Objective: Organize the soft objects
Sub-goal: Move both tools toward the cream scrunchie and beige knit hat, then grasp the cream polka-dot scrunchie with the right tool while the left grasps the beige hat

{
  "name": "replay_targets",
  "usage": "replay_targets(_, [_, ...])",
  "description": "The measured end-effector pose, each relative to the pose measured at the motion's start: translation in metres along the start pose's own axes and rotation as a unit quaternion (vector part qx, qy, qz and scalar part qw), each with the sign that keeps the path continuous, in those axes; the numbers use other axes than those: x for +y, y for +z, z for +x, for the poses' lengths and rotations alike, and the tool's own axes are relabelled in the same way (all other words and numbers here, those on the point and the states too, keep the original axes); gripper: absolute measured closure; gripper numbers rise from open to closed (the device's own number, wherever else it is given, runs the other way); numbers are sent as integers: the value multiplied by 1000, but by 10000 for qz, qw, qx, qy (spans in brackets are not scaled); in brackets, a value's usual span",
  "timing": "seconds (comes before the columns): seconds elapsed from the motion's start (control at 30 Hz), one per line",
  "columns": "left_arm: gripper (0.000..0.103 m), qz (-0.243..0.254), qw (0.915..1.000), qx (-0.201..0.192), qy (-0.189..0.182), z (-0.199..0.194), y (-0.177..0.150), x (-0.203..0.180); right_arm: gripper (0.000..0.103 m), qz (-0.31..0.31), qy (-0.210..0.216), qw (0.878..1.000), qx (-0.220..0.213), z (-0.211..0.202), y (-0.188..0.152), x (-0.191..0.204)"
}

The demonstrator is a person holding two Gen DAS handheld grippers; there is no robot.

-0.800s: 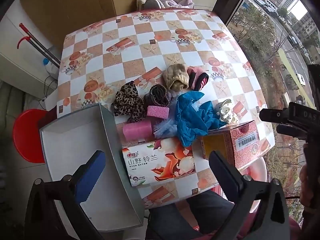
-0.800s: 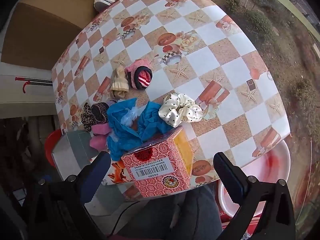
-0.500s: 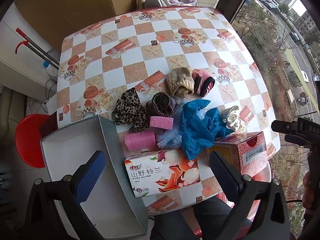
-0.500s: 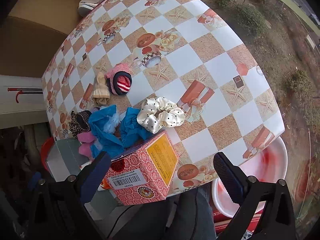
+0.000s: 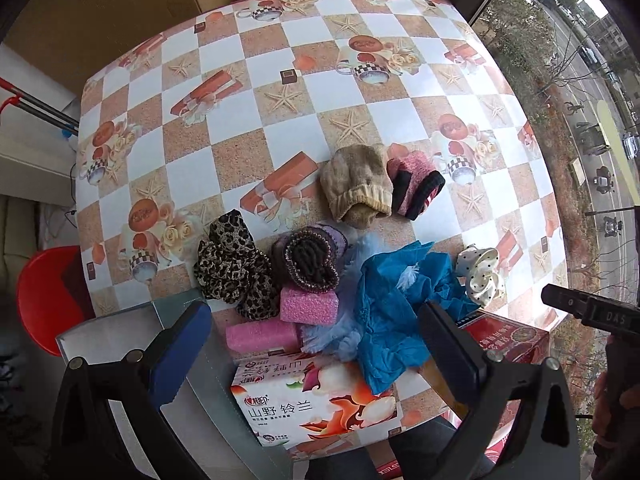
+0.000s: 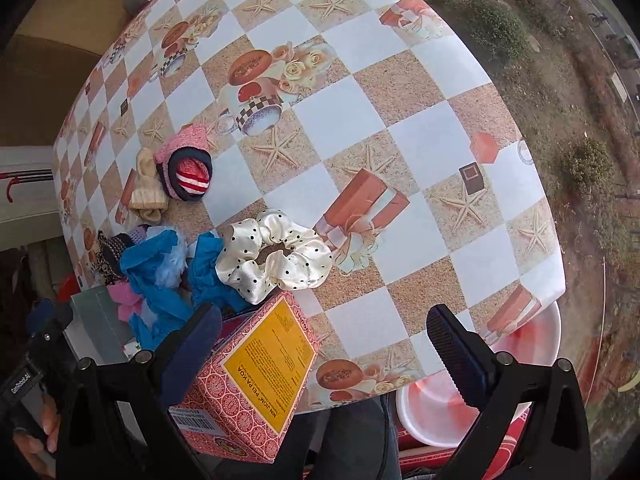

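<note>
Soft items lie in a pile at the near side of the checked table [image 5: 248, 92]: a leopard scrunchie [image 5: 234, 266], a dark rolled sock [image 5: 310, 258], two pink sponges [image 5: 310, 306], crumpled blue cloth [image 5: 394, 316], a beige sock [image 5: 356, 184] and a pink sock [image 5: 414, 184]. My left gripper [image 5: 316, 312] hangs open above the sponges, holding nothing. A cream dotted scrunchie [image 6: 276, 256] lies just beyond my right gripper [image 6: 324, 320], which is open and empty above the table's near edge and a red carton [image 6: 260, 372].
A grey open box [image 5: 100, 336] sits at the near left. A printed tissue pack [image 5: 316, 400] lies under the left gripper. A red stool [image 5: 48, 300] stands left of the table, and a red-and-white basin [image 6: 480, 392] is below its right corner. A window borders the right.
Both grippers have come lower and closer to the pile, so the items look larger. The right one has shifted toward the cream scrunchie. Nothing on the table has moved.
</note>
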State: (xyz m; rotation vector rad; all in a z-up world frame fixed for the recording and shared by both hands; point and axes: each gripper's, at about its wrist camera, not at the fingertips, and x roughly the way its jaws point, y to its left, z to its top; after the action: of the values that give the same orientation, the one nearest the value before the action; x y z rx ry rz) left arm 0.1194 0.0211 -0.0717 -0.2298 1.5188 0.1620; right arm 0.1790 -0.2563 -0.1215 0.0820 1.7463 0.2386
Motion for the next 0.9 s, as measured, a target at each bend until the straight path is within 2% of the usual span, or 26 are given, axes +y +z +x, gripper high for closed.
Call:
replay_targets(0.03, [0,22,9999,73,-138,6,5,-5,0,-35,-53,10000,58,6,3,0])
replay_targets(0.1, [0,163,9996,161,-178,19,23,-14,0,-137,8,9997,196,17,10,1])
replay_targets(0.27, [0,669,9955,586,337,66,55,-32,0,-572,45,9973,460,44,33,12])
replay_targets(0.4, [0,951,9907,867,448,100,63,-48,0,-887,15,9921,887,77,45,22])
replay_targets(0.47, [0,992,9898,849,576,111,66,-52,0,-1029,-91,9892,1039,91,48,25])
replay_targets(0.53, [0,1050,9869,668,1029,119,70,-52,0,-1150,-634,9869,937,100,48,23])
replay_targets(0.57, [0,1142,9807,500,1505,123,73,-52,0,-1202,-1006,9842,821,101,49,20])
replay_targets(0.6, [0,1174,9756,410,1810,126,74,-50,0,-1228,-1390,9804,664,101,52,14])
replay_targets(0.63, [0,1120,9735,344,1963,128,77,-44,0,-1178,-1654,9778,523,99,55,5])
replay_targets(0.67, [0,1002,9763,350,1885,127,78,-38,0,-1023,-1744,9784,430,95,58,-7])
replay_targets(0.7, [0,808,9815,401,1689,123,83,-25,0,-790,-1616,9831,331,88,61,-20])
replay_targets(0.77, [0,507,9917,400,1114,114,94,-10,0,-445,-1058,9933,117,73,64,-41])
replay_targets(0.83, [0,313,9963,459,663,111,97,-2,0,-300,-602,9977,-61,60,65,-52])
replay_targets(0.9, [0,207,9971,494,540,113,100,4,0,-346,-419,9984,-178,56,66,-52])
